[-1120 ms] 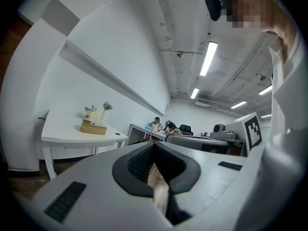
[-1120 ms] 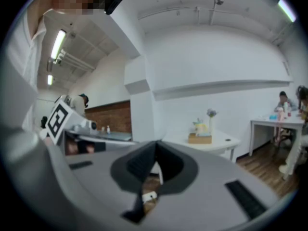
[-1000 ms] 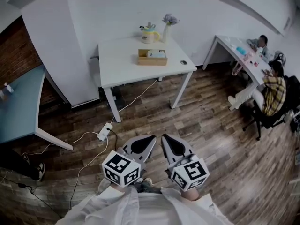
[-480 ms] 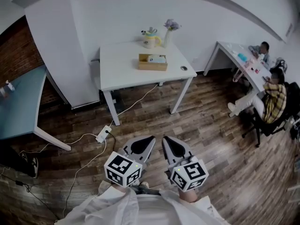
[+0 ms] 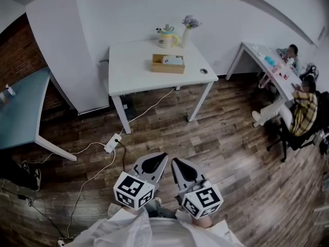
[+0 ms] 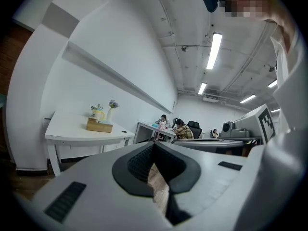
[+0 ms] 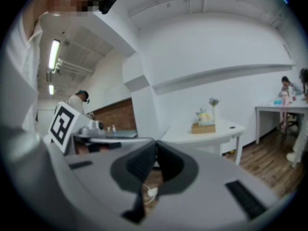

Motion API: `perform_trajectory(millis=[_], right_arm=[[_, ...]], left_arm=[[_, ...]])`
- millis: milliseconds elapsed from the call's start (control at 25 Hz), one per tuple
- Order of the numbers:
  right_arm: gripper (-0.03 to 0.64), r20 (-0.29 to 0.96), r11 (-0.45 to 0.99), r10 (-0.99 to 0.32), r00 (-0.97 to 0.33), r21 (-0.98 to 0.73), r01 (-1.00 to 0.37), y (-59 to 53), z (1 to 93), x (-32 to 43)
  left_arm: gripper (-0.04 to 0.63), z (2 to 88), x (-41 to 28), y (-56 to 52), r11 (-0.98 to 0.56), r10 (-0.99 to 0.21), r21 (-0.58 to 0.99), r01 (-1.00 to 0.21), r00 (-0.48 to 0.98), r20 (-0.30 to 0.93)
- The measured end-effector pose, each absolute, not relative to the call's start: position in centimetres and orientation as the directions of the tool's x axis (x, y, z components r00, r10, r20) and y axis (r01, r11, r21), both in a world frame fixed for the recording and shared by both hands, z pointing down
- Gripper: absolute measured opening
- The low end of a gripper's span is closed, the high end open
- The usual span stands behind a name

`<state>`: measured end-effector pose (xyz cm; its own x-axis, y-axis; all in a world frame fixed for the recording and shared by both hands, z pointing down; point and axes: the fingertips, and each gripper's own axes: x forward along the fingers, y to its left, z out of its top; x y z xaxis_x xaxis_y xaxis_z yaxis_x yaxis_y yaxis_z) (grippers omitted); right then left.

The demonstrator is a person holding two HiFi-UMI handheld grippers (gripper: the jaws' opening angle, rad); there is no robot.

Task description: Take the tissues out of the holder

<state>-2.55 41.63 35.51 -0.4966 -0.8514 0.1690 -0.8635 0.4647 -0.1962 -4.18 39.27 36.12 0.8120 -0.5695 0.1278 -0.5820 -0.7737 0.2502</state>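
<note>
Both left tool (image 5: 160,158) and right tool (image 5: 176,162) closed, empty; power strip (image 5: 112,143) lies before table (image 5: 133,73) with holder (image 5: 168,64).

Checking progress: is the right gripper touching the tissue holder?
Apart. Head view: the right gripper hangs above the floor, far from the tissue holder on the table.

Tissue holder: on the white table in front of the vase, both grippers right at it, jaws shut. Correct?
No: the left gripper and right gripper, jaws shut, are far short of the tissue holder, over the wood floor. It is on the white table in front of the vase. Head view shows it.
</note>
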Motion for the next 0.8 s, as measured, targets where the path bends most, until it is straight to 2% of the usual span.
perform_trajectory(millis=[280, 800], right_arm=[[0.011, 0.160, 0.468, -0.853, -0.497, -0.187, -0.864, 37.4, 35.9, -2.0], [0.011, 0.133, 0.379, -0.909, -0.395, -0.129, -0.916, 19.9, 32.9, 1.1]], left_arm=[[0.009, 36.0, -3.8, 34.2, -0.780, -0.583, 0.214, -0.588, 0.807, 0.092], [0.009, 32.7, -1.5, 17.6, -0.839, -0.505, 0.212, -0.502, 0.862, 0.045]])
